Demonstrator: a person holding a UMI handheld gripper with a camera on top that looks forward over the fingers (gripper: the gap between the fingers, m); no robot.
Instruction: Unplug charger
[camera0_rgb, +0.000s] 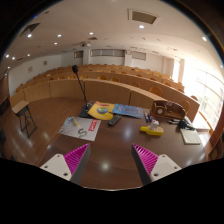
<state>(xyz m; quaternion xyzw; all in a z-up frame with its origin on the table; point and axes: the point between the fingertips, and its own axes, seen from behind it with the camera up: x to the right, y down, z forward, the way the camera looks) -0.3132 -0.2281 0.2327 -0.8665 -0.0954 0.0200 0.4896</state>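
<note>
Pink-padded fingers (78, 157) of the gripper (112, 160) stand wide apart, holding nothing above the wooden table (110, 140).

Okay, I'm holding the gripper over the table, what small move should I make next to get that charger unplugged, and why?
Probably ease the hand-held gripper forward and right toward the yellow item and dark cable on the wooden table. Its fingers stand open and empty, with everything lying well beyond them. I cannot tell which item is the charger, so moving closer should settle that.
</note>
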